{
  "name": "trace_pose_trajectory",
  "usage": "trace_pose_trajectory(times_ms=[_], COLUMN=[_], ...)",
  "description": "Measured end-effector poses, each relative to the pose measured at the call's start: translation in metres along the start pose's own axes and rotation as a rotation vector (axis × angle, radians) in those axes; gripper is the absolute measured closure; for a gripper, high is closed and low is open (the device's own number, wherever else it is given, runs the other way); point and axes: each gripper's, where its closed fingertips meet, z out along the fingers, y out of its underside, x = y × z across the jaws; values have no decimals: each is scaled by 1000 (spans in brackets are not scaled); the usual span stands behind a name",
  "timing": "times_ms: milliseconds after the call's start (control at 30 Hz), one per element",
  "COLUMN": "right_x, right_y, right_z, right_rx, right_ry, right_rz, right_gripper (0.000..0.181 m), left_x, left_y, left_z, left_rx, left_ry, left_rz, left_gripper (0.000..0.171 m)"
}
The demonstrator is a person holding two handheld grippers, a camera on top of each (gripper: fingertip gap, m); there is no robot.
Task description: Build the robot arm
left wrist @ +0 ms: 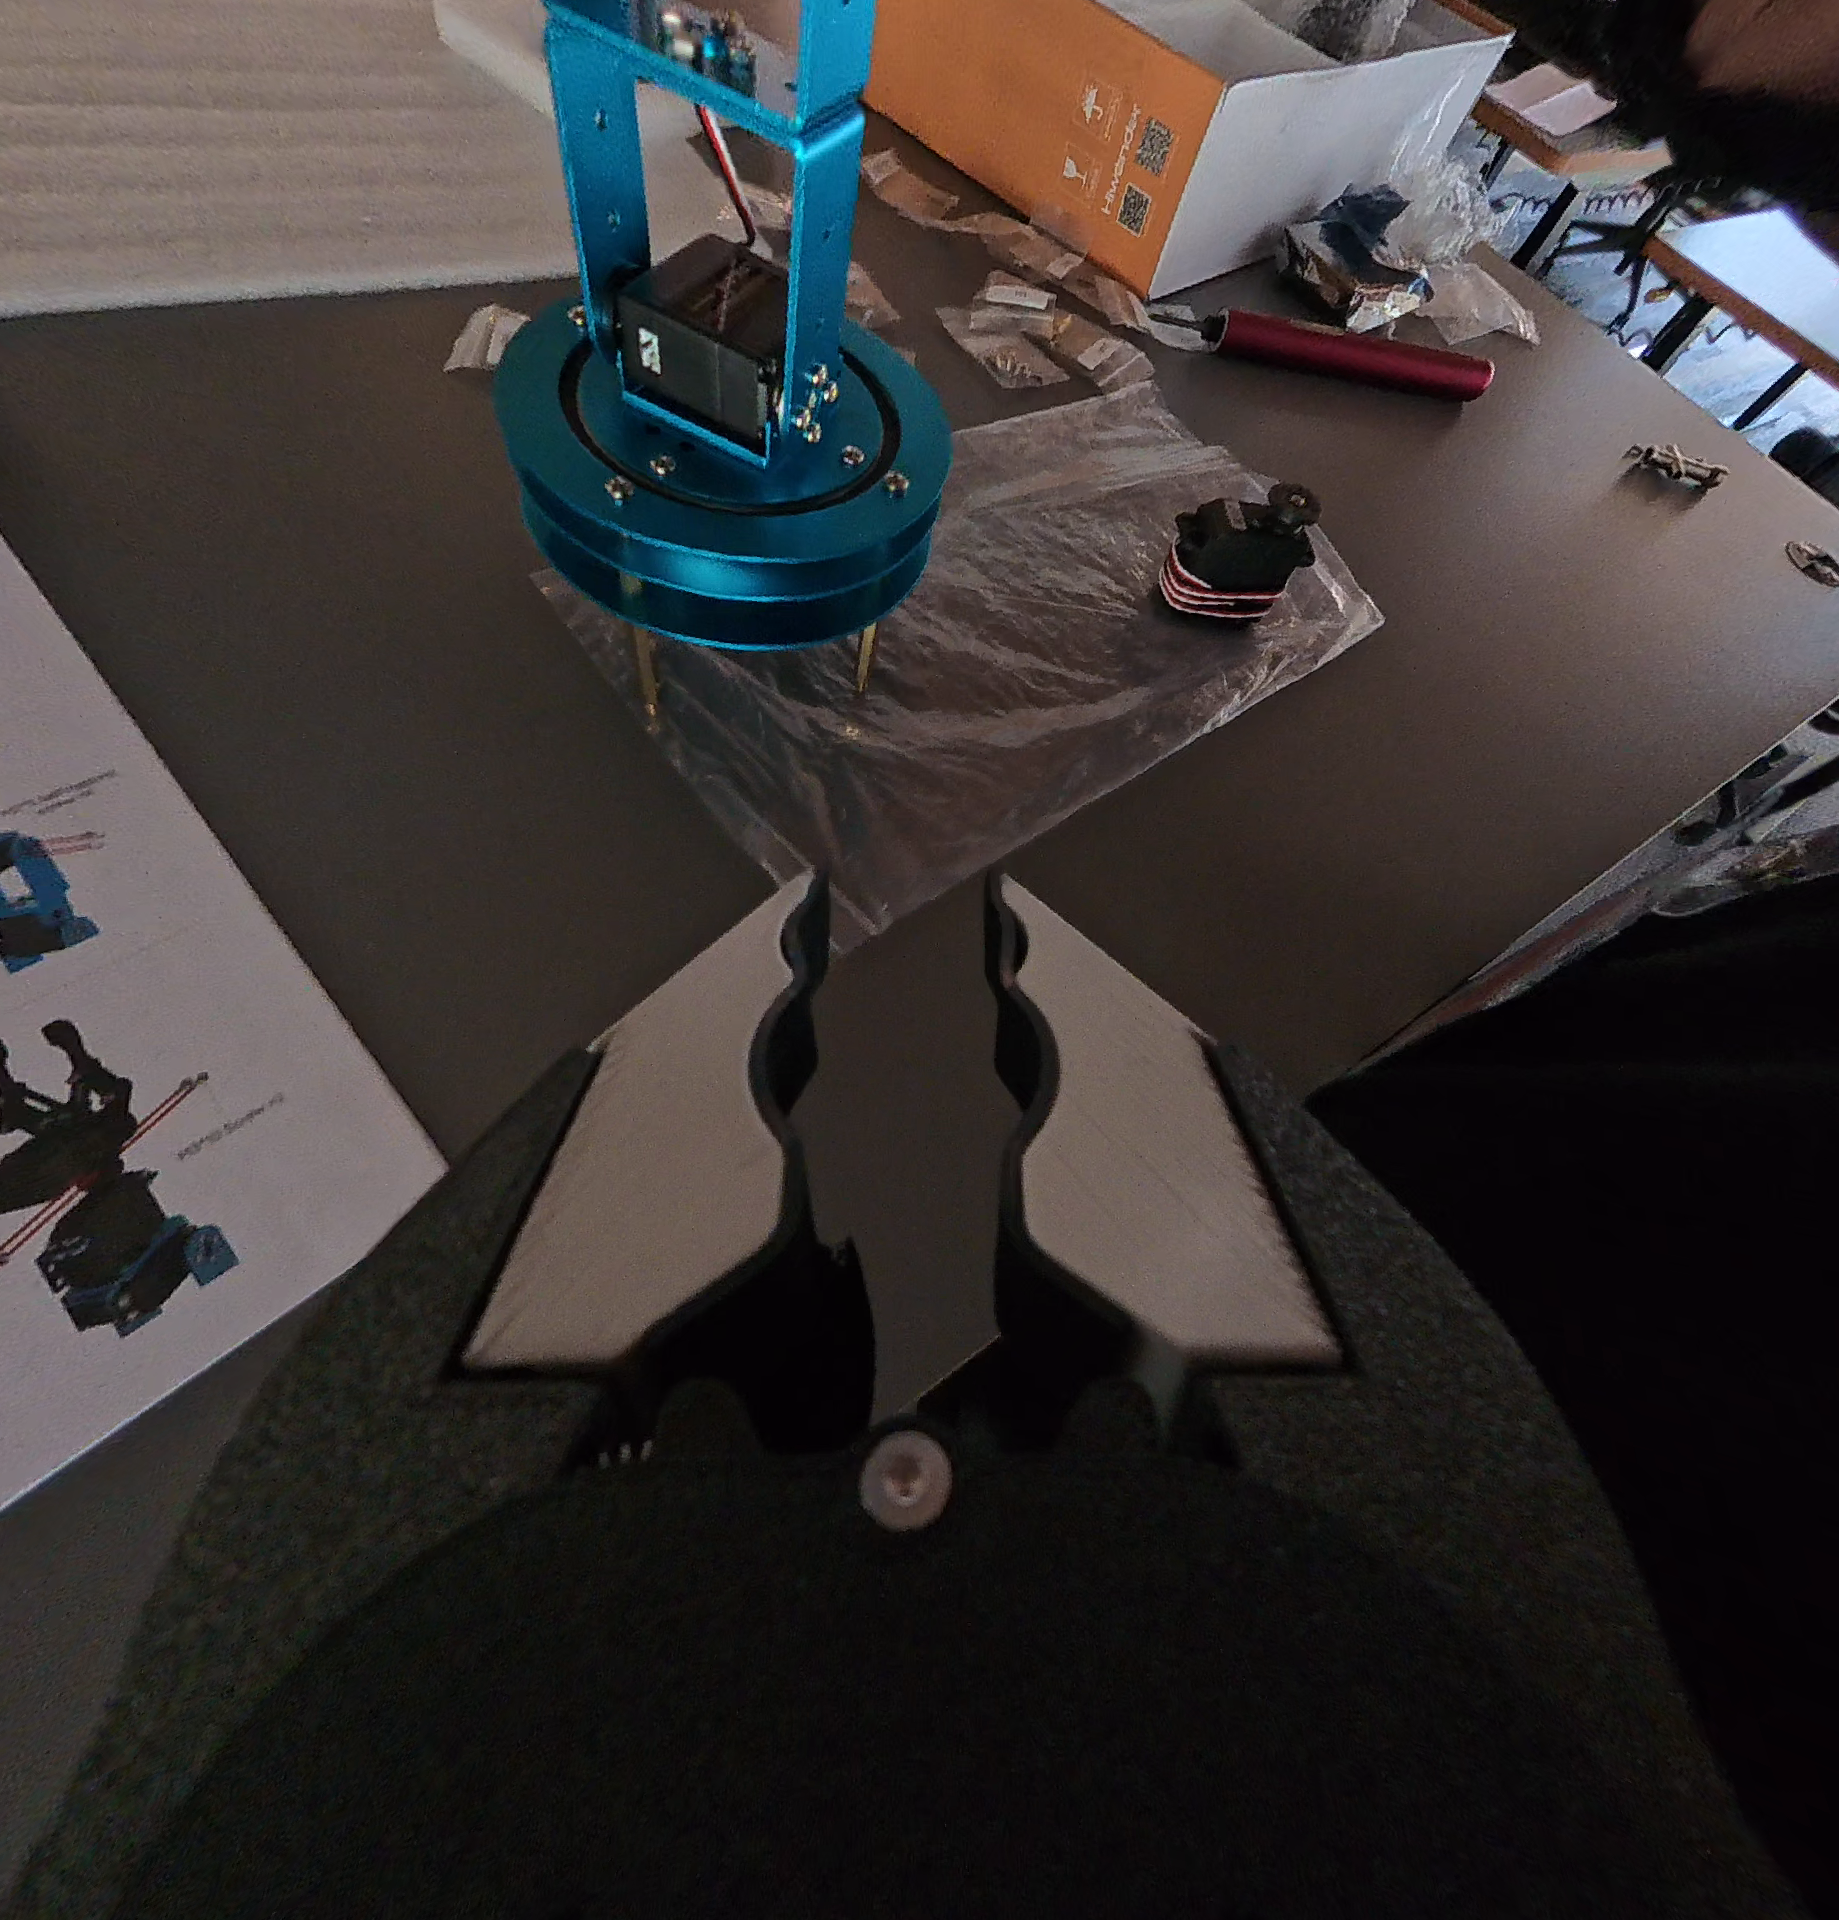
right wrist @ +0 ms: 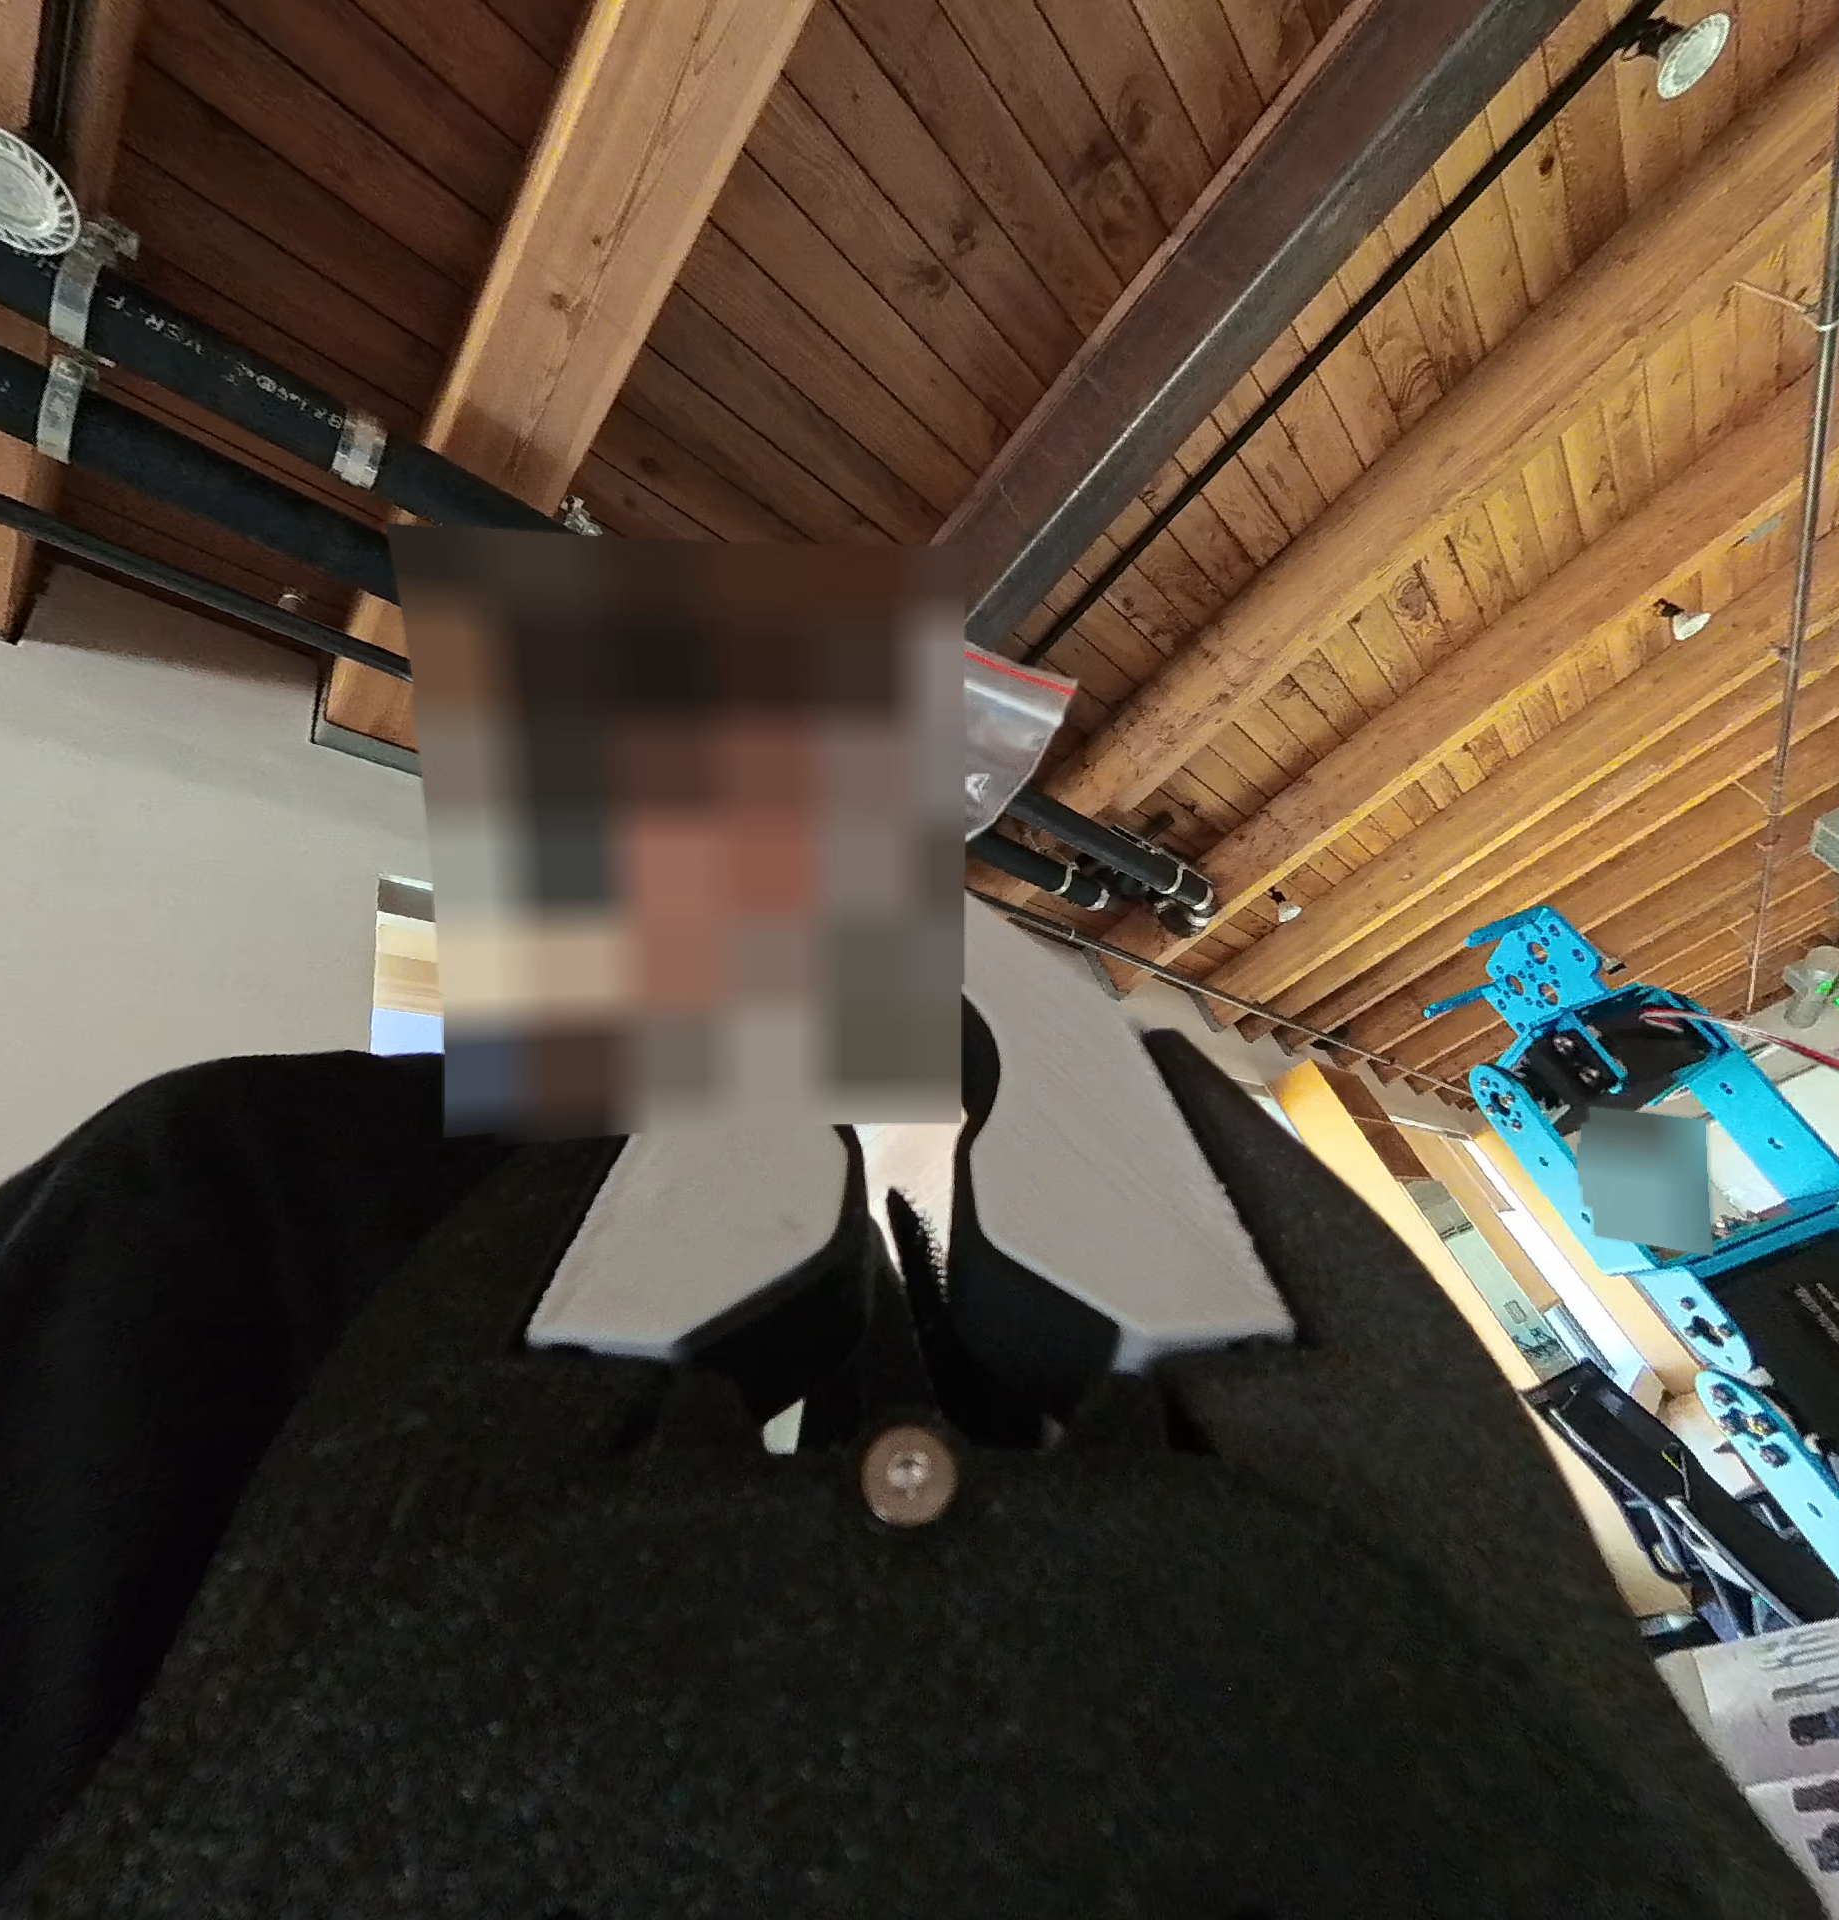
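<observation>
Your left gripper hangs over the tabletop with its jaws spread and nothing between them; the near corner of one clear plastic sheet lies just ahead at 12 o'clock. On that sheet, at 1 o'clock, sits one loose servo. At 11 o'clock one blue arm stands on brass legs, two of them showing, with one servo mounted in its frame. Farther out lie one red screwdriver at 1 o'clock, one orange box beyond it, and at least four small bags between them. One printed sheet lies at 9 o'clock. Your right gripper points up at the wooden ceiling. Its tips are hidden, so whether the jaws pinch the zip bag at 12 o'clock cannot be told.
</observation>
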Motion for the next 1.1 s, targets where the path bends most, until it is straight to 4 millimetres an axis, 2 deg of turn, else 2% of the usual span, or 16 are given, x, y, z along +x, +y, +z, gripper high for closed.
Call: trace_pose_trajectory(times_ms=[100,200,300,400,567,633,733,967,1100], right_x=[7,24,37,49,80,91,108,141,154], right_y=[5,21,30,40,79,97,131,191,221], right_z=[0,-6,-19,-39,-92,-106,-128,-144,-151], right_rx=[-31,-128,-182,-238,-425,-467,-616,-816,-951], right_ry=[55,197,333,502,844,926,1063,1196,1236], right_rz=[-18,-78,-128,-181,-241,-211,-207,-197,-182], right_gripper=[181,181,181,181,181,181,181,181,181], left_x=[-7,-23,-52,-88,-146,-165,-185,-212,-221], left_y=[9,23,48,75,99,102,106,115,118], left_z=[-4,-14,-34,-62,-107,-120,-131,-143,-145], left_rx=[-2,-16,-61,-111,-126,-117,-103,-68,-50], left_ry=[-10,-51,-149,-264,-410,-442,-463,-443,-416], left_rz=[-32,-85,-100,-141,-168,-177,-196,-241,-260], left_gripper=[142,142,144,144,145,145,145,146,146])
